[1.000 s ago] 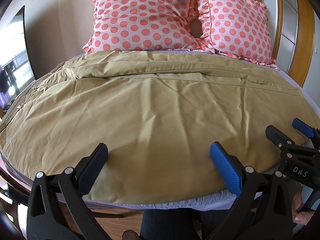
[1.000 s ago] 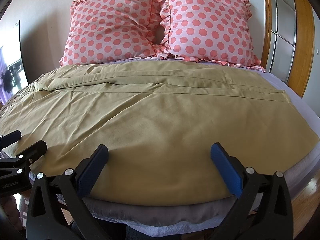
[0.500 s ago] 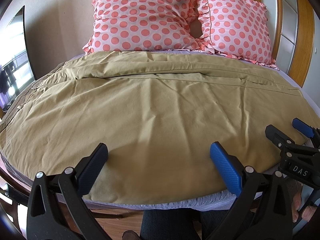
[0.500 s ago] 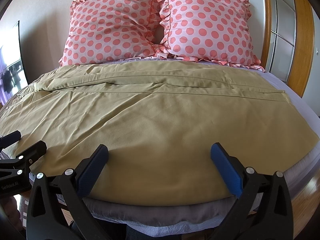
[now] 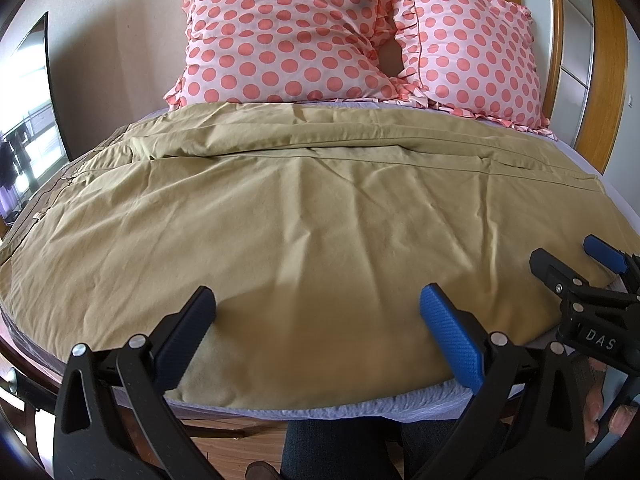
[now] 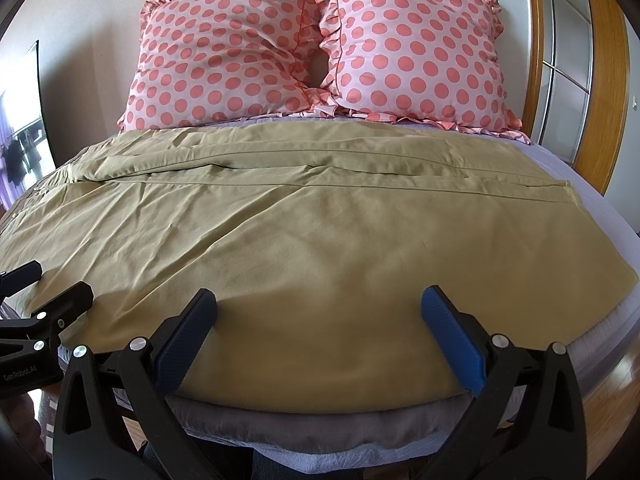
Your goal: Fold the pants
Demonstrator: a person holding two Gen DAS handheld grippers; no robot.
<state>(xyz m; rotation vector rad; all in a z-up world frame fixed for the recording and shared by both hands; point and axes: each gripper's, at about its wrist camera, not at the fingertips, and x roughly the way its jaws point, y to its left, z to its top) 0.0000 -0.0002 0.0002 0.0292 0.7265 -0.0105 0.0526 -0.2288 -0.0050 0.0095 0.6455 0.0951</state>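
We hold our left gripper [image 5: 316, 326] and right gripper [image 6: 318, 326] wide apart over the near edge of the khaki pants [image 5: 304, 216], maybe touching them.

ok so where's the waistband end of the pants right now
In the left wrist view the waistband lies at the bed's left edge, far left of the khaki pants, which spread in front of the polka-dot pillows.
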